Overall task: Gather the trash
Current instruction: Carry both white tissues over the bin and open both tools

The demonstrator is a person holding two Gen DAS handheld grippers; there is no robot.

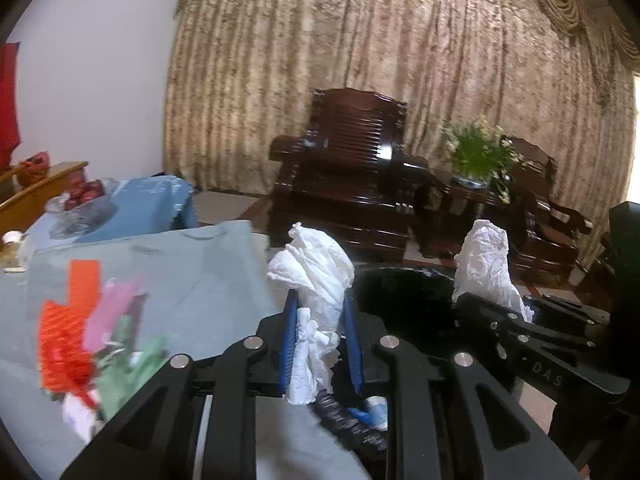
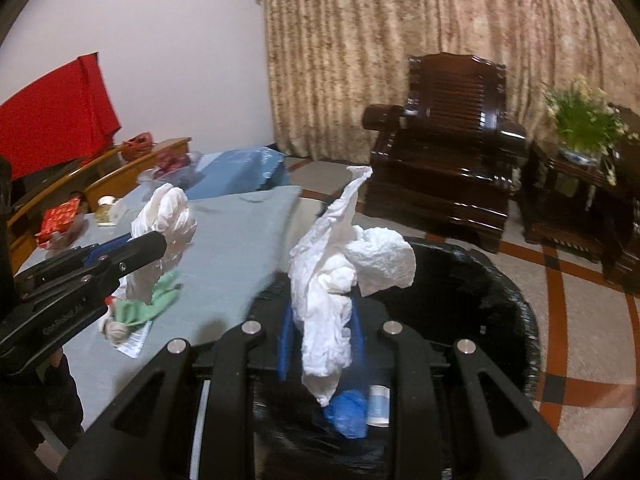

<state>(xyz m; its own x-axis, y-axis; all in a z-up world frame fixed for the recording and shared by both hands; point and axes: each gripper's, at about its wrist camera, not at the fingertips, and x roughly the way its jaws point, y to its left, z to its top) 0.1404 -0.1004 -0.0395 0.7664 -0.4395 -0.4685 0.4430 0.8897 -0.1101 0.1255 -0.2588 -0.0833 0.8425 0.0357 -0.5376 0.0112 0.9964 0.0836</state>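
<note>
My left gripper (image 1: pixel 320 312) is shut on a crumpled white tissue (image 1: pixel 316 276), held at the table's right edge beside a black bin (image 1: pixel 400 292). My right gripper (image 2: pixel 322 320) is shut on another crumpled white tissue (image 2: pixel 340 264), held above the black bin (image 2: pixel 480 280). Blue and white scraps (image 2: pixel 352 412) lie inside the bin. In the left wrist view the right gripper (image 1: pixel 520 320) shows with its tissue (image 1: pixel 484 264) over the bin. The right wrist view catches the left gripper (image 2: pixel 152 248) with its tissue (image 2: pixel 164 216) over the table. More litter (image 1: pixel 88 336) lies on the grey-blue tablecloth (image 1: pixel 192 280).
A dark wooden armchair (image 1: pixel 352 168) stands behind the bin, next to a side table with a potted plant (image 1: pixel 480 156). A patterned curtain fills the back wall. Red packets (image 2: pixel 60 216) and a cup (image 2: pixel 106 208) sit at the table's far left, by a wooden bench.
</note>
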